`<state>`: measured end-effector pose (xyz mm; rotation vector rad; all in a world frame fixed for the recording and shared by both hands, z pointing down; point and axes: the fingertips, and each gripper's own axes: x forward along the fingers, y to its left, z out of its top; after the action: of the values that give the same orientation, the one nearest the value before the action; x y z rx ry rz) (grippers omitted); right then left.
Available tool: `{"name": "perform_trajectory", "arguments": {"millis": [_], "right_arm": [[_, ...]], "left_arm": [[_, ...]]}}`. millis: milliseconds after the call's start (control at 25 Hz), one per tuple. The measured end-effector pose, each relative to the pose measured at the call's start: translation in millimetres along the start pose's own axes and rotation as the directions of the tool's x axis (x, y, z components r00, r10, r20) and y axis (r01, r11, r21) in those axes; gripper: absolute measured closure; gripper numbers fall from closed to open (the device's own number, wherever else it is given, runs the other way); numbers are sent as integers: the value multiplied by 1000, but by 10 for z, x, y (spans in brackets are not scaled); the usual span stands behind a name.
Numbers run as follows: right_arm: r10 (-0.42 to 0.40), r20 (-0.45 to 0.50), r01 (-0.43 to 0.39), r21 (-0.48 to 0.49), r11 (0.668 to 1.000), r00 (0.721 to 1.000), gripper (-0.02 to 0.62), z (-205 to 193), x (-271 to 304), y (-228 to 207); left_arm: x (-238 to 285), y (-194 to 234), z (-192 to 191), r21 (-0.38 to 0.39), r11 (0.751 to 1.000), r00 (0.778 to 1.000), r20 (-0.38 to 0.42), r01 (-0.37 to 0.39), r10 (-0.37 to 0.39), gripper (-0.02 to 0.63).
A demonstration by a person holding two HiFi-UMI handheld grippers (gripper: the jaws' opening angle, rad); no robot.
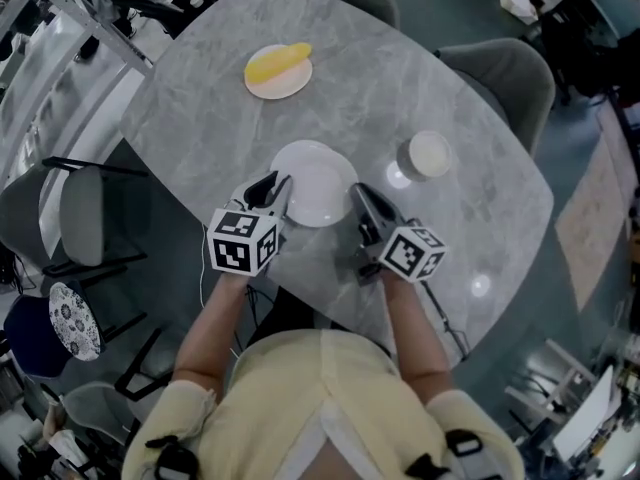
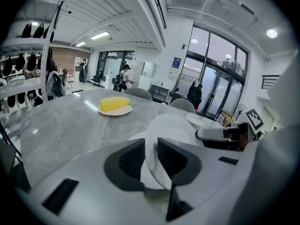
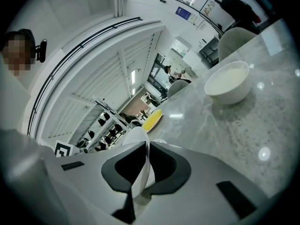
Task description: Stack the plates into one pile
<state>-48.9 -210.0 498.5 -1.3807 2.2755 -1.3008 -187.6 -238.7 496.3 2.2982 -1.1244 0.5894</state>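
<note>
A white plate (image 1: 318, 183) sits at the middle of the grey marble table (image 1: 200, 118), just in front of me. My left gripper (image 1: 280, 190) is shut on its left rim, and in the left gripper view the plate (image 2: 171, 128) stands tilted between the jaws (image 2: 150, 145). A second white rim (image 2: 133, 137) shows just under it. My right gripper (image 1: 358, 196) is shut on the plate's right rim, seen as a thin white edge (image 3: 136, 135) in the right gripper view (image 3: 146, 150). Farther back stands another plate (image 1: 278, 76) with a yellow object (image 1: 280, 61) on it.
A small white bowl (image 1: 430, 153) stands to the right of the held plate, close to my right gripper. Grey chairs (image 1: 510, 73) ring the far and right sides, and black-framed chairs (image 1: 70, 213) stand at the left. The table edge runs just under my forearms.
</note>
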Motion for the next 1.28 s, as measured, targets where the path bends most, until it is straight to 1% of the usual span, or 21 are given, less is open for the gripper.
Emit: {"name": "perform_trajectory", "arguments": {"millis": [280,600,720,1120,1280], "right_arm": [[-32,-21,33,20,999,999,581,-45,130,-72],[-6,-9,7,101,995,1000,581,-53,235,-71],[-3,-12,5,114,993,1000,581,-64,267,-81],[-36,-13,37,132,990,999,581,-45,272,-120],[-32,-11,34,143,989,999,581,-46,277,-125]], "left_arm": [[111,126,-42,40,998,996,-72,-41,44,523],[228,258,-48,94,993,990,-112,-78,88,523],[284,296,-67,103,991,987,-129,-87,100,522],[350,330,-132,110,989,981,-157,-99,116,518],[386,347,-166,131,985,978,-159,-114,134,518]]}}
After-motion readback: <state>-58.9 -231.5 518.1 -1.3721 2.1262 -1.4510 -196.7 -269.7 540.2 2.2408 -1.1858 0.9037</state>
